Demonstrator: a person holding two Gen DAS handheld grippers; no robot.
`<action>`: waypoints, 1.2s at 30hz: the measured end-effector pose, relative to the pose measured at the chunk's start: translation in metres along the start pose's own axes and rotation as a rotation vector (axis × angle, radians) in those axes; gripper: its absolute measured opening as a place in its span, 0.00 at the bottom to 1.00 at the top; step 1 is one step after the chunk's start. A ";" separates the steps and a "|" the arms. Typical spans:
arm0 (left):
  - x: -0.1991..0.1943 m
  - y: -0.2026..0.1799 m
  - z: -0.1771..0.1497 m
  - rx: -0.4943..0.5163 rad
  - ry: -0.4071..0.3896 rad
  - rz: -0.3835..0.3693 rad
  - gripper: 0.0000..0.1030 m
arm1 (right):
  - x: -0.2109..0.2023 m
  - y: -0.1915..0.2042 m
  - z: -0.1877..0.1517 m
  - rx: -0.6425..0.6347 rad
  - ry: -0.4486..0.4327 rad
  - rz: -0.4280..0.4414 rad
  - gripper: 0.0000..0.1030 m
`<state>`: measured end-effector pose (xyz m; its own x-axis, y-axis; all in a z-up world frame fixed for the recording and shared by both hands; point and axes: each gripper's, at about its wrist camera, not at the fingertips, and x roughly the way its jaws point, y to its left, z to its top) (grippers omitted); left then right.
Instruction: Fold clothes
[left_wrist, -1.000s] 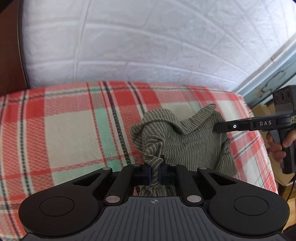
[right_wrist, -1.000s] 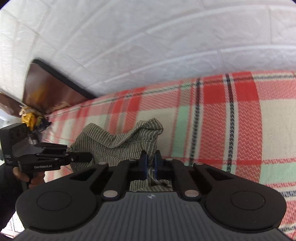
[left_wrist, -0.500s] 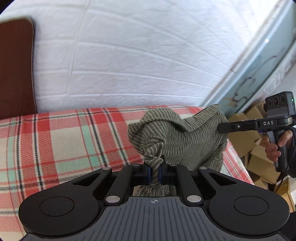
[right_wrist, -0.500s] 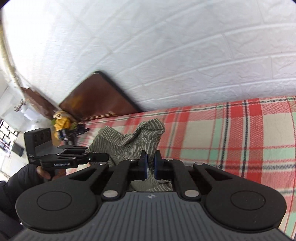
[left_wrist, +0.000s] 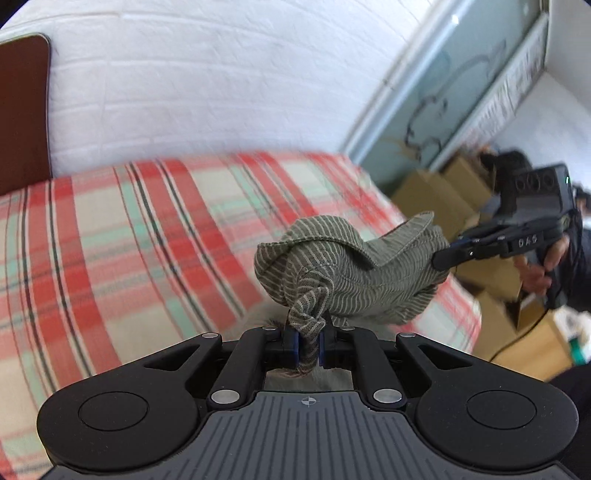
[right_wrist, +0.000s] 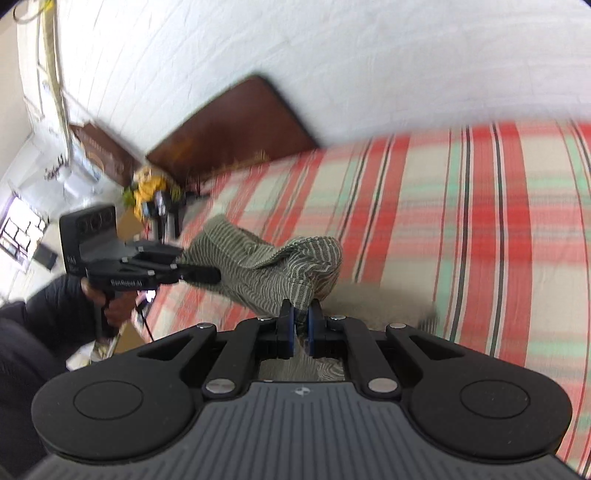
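A green striped garment (left_wrist: 351, 273) hangs bunched in the air between my two grippers, above the plaid bed (left_wrist: 129, 240). My left gripper (left_wrist: 308, 343) is shut on one twisted end of it. My right gripper (right_wrist: 300, 326) is shut on the other end; the garment (right_wrist: 266, 273) shows in its view too. In the left wrist view the right gripper (left_wrist: 443, 258) is at the garment's far right. In the right wrist view the left gripper (right_wrist: 214, 275) is at its far left.
The red, green and cream plaid bed (right_wrist: 461, 221) stands against a white brick-pattern wall (left_wrist: 203, 85), with a brown headboard (right_wrist: 229, 129). Cardboard boxes (left_wrist: 443, 192) and a glass door are beyond the bed's right side. A yellow toy (right_wrist: 147, 188) sits near the headboard.
Both grippers have lifted the garment off the bed and swung; the views have turned and tilted. The garment now hangs clear of the bed, stretched between the grippers.
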<state>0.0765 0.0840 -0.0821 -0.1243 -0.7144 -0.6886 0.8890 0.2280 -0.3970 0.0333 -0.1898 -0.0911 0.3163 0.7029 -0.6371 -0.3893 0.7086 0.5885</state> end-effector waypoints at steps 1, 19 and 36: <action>-0.001 -0.006 -0.008 0.012 0.013 0.011 0.06 | 0.002 0.001 -0.009 -0.022 0.023 -0.009 0.08; 0.064 -0.085 -0.121 0.298 0.283 0.256 0.28 | 0.029 0.014 -0.138 -0.351 0.290 -0.130 0.08; 0.033 -0.106 -0.174 0.120 0.290 0.307 0.53 | 0.014 0.005 -0.141 -0.252 0.172 -0.145 0.11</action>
<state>-0.0985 0.1510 -0.1686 0.0506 -0.4064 -0.9123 0.9469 0.3099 -0.0855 -0.0859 -0.1852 -0.1677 0.2418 0.5597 -0.7926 -0.5595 0.7479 0.3574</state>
